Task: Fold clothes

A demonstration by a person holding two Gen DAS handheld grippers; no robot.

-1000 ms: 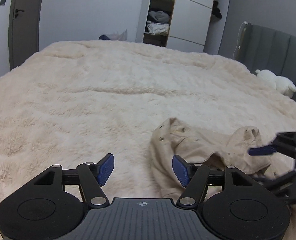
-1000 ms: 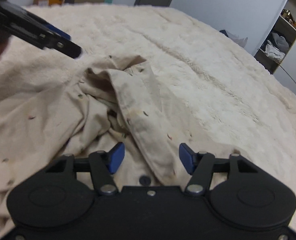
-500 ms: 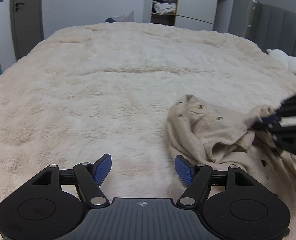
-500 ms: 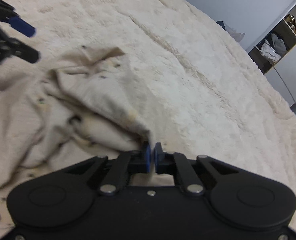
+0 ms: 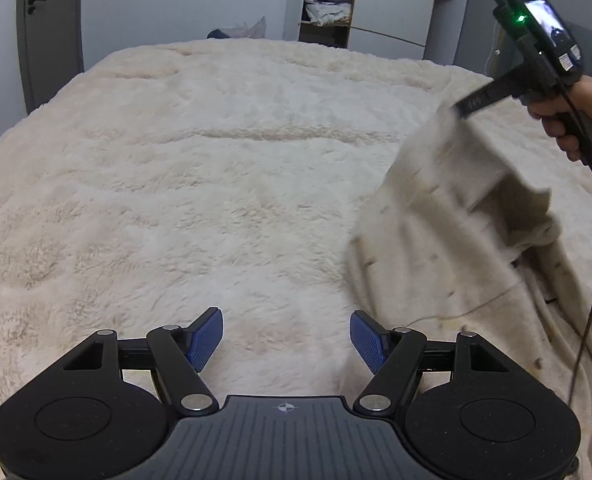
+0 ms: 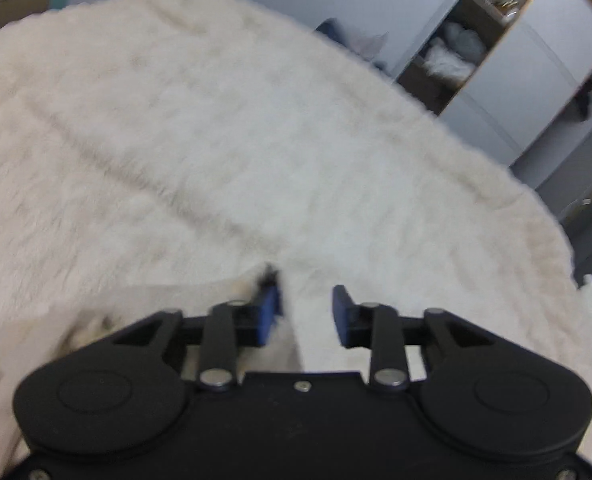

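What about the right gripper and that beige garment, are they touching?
Touching. The left wrist view shows the beige garment raised in a peak whose top meets the tip of the right gripper, though that spot is blurred.

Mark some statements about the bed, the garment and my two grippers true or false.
1. The left gripper has its fingers apart with nothing between them. True.
2. The beige garment lies flat and neatly folded. False: one end is raised up at the right gripper and the rest trails crumpled onto the bed.
3. A fluffy cream blanket covers the bed. True.
4. The open shelves of the wardrobe are bare. False: piled clothes sit on them.
5. The right gripper rests on the blanket. False: a hand holds it up above the bed.
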